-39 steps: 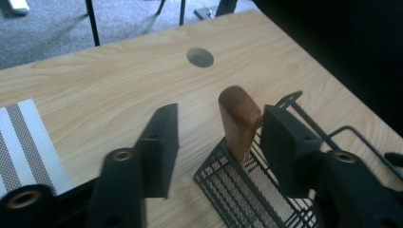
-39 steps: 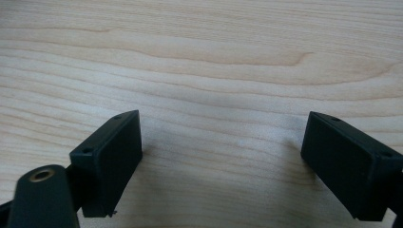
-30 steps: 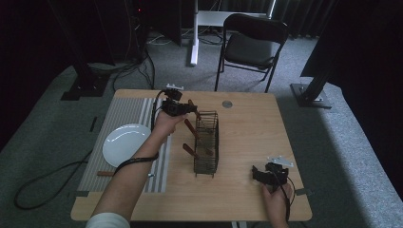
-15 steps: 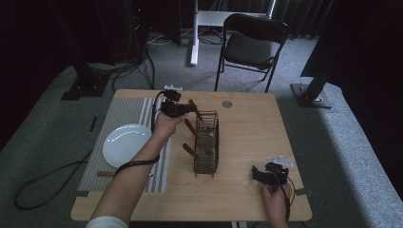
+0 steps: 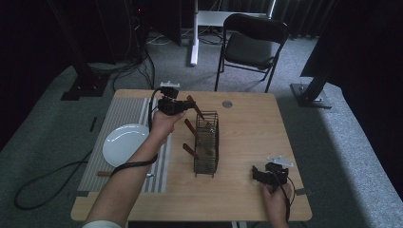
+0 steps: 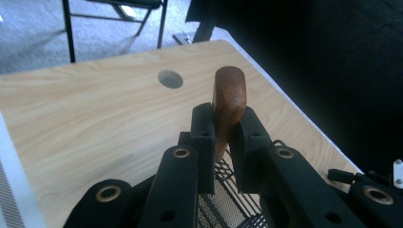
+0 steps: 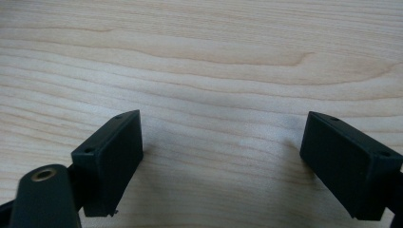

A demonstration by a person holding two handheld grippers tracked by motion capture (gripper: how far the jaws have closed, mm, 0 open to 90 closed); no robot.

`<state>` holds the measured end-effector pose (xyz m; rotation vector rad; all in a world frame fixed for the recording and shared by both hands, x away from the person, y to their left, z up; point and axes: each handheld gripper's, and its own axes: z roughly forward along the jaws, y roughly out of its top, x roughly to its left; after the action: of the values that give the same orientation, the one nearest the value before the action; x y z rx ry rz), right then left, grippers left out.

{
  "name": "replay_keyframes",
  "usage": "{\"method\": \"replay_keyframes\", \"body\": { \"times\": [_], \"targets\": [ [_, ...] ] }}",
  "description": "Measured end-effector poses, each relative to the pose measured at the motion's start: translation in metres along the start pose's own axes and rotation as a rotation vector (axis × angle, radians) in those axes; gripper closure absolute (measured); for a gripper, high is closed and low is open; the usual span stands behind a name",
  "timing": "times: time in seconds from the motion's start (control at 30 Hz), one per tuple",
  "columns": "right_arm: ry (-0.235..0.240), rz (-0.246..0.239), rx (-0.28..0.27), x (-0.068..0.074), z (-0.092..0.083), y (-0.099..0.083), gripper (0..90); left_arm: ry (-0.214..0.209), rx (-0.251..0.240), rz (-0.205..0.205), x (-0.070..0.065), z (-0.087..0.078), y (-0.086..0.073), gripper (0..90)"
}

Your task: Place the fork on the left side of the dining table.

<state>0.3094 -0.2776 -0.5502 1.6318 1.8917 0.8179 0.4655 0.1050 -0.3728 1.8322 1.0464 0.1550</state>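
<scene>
reddish-brown wooden handle [image 6: 229,97], black wire basket [image 5: 206,142], white plate [image 5: 124,143], grey striped mat [image 5: 119,114], pale woodgrain table [image 5: 247,123].

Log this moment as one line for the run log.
left tool: shut on wooden handle, over wire basket | right tool: open, nothing held, on table | plate: on striped mat

You have a wooden-handled utensil [image 6: 229,102] pinched between your left tongs [image 6: 223,137]; the tongs have just closed onto it. Its handle is reddish-brown, smooth, with a rounded end that stands above the pads. From above, the utensil [image 5: 196,108] slants down into the near end of the black wire basket [image 5: 207,164], which stands upright mid-surface. Two more brown handles [image 5: 192,130] lean out of that basket's left side, tilted. What heads they carry you cannot tell.
</scene>
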Motion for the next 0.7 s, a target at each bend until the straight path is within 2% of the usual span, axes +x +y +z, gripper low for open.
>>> {"method": "replay_keyframes", "body": {
  "times": [0.17,0.27,0.33,0.37,0.5,0.7],
  "targets": [
    [0.001,-0.001,0.0,0.0,0.0,0.0,13.8,-0.008,-0.023,0.014,-0.008,-0.008,0.003,80.6],
    [0.001,-0.001,0.0,0.0,0.0,0.0,13.8,0.02,-0.025,0.024,-0.01,-0.012,0.007,80.6],
    [0.001,0.0,-0.001,0.0,0.0,0.0,13.8,0.023,-0.03,0.018,-0.01,-0.014,0.008,80.6],
    [0.001,0.0,0.0,0.0,0.0,0.0,13.8,0.009,-0.04,0.011,-0.009,-0.018,0.011,80.6],
    [0.001,-0.002,-0.002,0.0,0.0,0.0,13.8,0.023,-0.064,0.017,-0.011,-0.029,0.017,80.6],
    [0.001,-0.002,-0.001,0.0,0.0,0.0,13.8,0.005,-0.124,-0.004,-0.012,-0.051,0.026,80.6]
  ]
}}
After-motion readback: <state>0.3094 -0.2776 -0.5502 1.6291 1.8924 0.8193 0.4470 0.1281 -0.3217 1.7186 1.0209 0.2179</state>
